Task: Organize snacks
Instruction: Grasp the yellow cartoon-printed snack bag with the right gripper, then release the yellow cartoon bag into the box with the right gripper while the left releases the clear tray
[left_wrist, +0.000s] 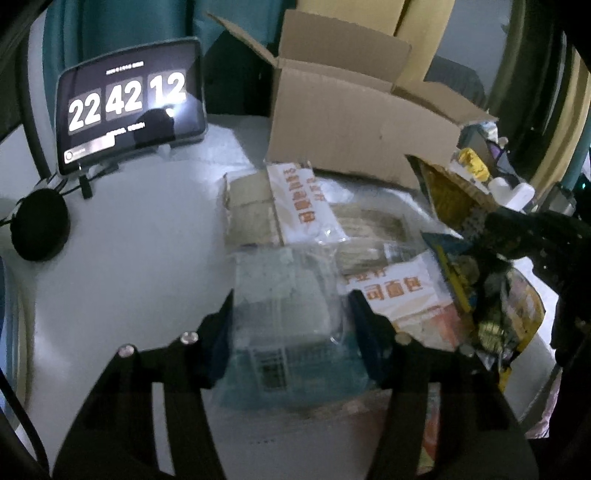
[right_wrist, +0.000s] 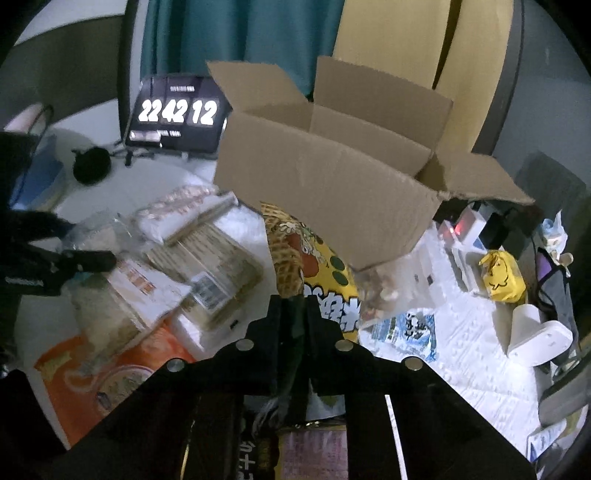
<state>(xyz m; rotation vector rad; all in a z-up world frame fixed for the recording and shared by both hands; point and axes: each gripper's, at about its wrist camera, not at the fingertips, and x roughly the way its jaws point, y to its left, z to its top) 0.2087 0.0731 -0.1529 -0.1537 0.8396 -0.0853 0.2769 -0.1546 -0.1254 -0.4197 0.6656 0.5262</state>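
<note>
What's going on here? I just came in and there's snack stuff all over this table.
A person is sorting snacks with two tools. The left hand-held gripper straddles a clear plastic packet, its jaws partly closed around it. The right hand-held gripper is shut on the edge of a yellow snack bag. An open cardboard box stands behind the pile, apparently the destination.

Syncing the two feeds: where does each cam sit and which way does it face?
Left wrist: on the left gripper, angled down at a clear snack packet between its fingers; right gripper at right.
Right wrist: on the right gripper, angled down, shut on a yellow snack bag; left gripper at left.
Shared: open cardboard box, clock tablet, bread packs.
</note>
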